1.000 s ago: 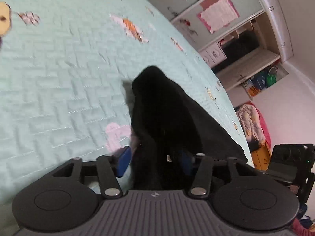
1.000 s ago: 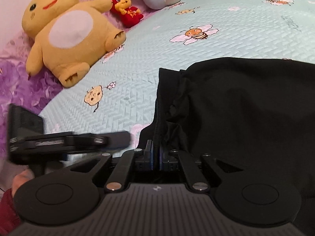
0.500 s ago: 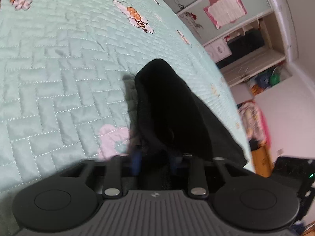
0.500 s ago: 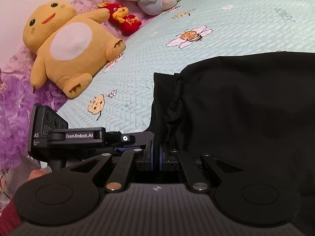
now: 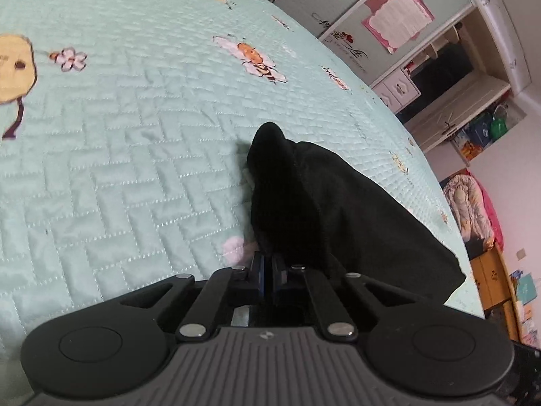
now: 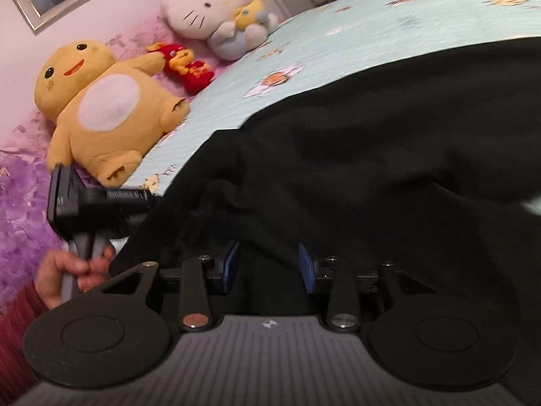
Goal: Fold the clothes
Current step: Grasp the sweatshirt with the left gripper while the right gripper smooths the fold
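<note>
A black garment (image 5: 338, 209) lies bunched on the mint quilted bedspread (image 5: 135, 135). My left gripper (image 5: 268, 264) is shut on the garment's near edge, and a fold rises just past its tips. In the right wrist view the same garment (image 6: 372, 135) fills the middle and right. The jaws of my right gripper (image 6: 268, 264) are opening. Its blue pads (image 6: 306, 267) stand apart with black cloth lying loosely between them, not pressed. The left gripper (image 6: 101, 203) shows there too, held by a hand (image 6: 67, 270) in a red sleeve at the garment's left edge.
A yellow plush toy (image 6: 108, 111), a small red plush (image 6: 189, 67) and a white cat plush (image 6: 209, 6) sit along the purple bedding (image 6: 20, 203) at the head of the bed. Shelves and drawers (image 5: 439, 77) stand past the bed's far side.
My left gripper's jaws closed onto the black cloth. My right gripper's jaws let go of the garment's edge and spread, and that gripper moved rightward over the garment.
</note>
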### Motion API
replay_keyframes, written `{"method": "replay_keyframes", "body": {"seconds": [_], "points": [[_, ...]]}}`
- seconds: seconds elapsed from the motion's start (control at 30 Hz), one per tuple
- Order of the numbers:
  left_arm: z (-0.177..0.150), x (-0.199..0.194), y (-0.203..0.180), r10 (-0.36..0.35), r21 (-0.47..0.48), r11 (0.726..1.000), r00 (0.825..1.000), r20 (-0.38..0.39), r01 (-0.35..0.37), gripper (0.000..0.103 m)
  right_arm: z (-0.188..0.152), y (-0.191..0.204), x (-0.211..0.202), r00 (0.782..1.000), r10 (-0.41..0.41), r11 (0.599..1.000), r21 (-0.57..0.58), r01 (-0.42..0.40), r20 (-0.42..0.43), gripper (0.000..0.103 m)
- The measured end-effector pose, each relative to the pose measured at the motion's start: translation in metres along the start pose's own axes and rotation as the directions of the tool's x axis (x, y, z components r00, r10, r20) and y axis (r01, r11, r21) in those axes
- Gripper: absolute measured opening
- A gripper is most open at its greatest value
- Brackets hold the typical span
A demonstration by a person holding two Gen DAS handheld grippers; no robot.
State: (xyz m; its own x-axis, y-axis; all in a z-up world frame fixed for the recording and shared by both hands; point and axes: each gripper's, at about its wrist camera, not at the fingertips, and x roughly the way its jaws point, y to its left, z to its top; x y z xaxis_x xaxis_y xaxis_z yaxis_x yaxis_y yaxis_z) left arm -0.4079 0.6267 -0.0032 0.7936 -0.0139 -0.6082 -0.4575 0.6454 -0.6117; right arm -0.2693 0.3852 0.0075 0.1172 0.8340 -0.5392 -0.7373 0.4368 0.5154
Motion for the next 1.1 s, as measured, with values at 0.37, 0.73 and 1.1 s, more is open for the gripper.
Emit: {"method": "replay_keyframes", "body": {"seconds": [0.37, 0.73, 1.1], "points": [[-0.003, 0.006, 0.002, 0.005, -0.031, 1.000, 1.000, -0.009, -0.006, 0.006, -0.005, -0.029, -0.035, 0.996, -0.004, 0.997, 0.072, -0.002, 0.093, 0.039], [-0.004, 0.008, 0.011, -0.033, -0.069, 0.997, 0.999, -0.001, 0.033, 0.007, 0.023, -0.190, -0.115, 0.907, -0.359, 0.718, 0.686, 0.118, 0.219, 0.043], [-0.005, 0.009, -0.001, 0.026, -0.036, 0.999, 1.000, 0.006, -0.025, 0.007, 0.050, -0.304, -0.147, 0.809, -0.452, 0.603, 0.797, -0.033, 0.376, 0.044]]}}
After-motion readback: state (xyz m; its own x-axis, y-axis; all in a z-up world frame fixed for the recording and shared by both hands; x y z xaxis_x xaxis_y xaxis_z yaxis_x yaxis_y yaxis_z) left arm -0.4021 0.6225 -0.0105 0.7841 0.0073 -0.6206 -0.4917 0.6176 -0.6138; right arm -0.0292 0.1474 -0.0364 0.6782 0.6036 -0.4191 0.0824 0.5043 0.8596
